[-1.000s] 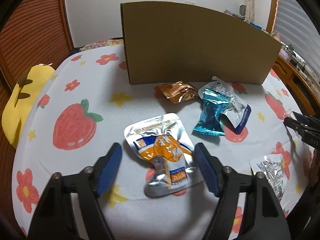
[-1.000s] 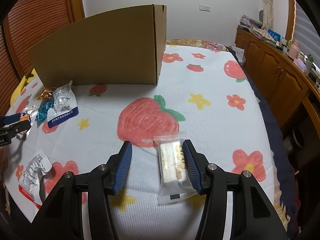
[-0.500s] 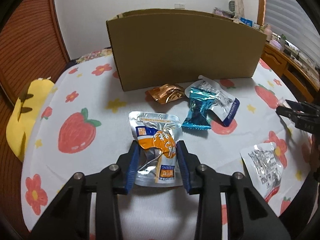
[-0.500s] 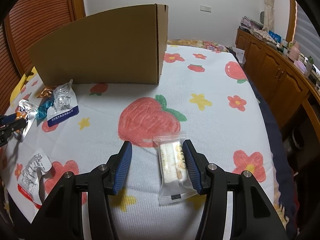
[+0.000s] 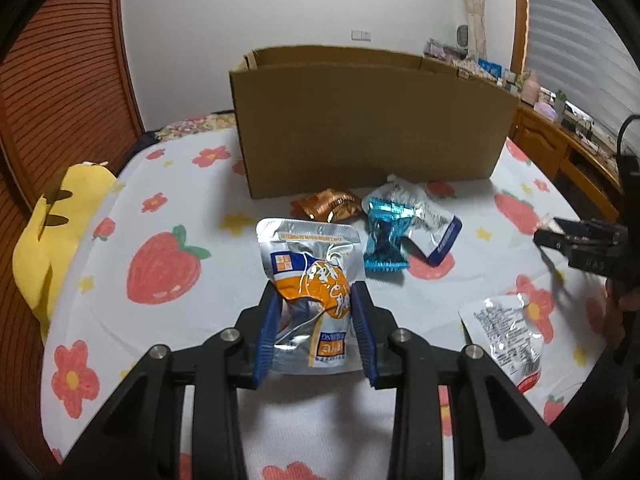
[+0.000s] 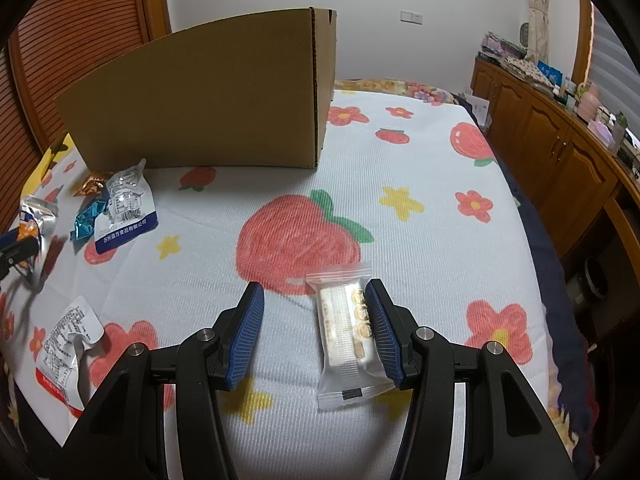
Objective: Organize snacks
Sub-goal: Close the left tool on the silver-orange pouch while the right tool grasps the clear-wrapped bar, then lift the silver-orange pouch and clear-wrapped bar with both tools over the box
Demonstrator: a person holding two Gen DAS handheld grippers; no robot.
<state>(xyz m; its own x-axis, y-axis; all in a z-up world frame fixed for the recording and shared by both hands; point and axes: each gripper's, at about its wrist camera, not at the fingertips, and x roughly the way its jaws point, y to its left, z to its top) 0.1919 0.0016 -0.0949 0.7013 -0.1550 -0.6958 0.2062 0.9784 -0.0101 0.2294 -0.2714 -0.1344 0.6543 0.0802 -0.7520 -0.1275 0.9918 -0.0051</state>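
1. Left gripper [image 5: 316, 332] has the silver foil pouch with the orange and blue label [image 5: 310, 280] pinched between its blue pads, crumpling at the waist, out in the middle of the strawberry-print bed cover [image 5: 160, 208].
2. To do this step well, I'd say: keep the squeeze firm (foil is slippery), lift it clear of the blue twist-wrapped candy [image 5: 384, 244] just beside it, and carry it over the near wall of the open brown cardboard box [image 5: 368, 120] towards the far end of the bed.
3. Right gripper [image 6: 316, 332] sits half open, low over the cover near the bed's right edge.
4. Its right pad touches the clear-wrapped white biscuit pack [image 6: 348, 332]; the left pad stands apart, so no grip yet.
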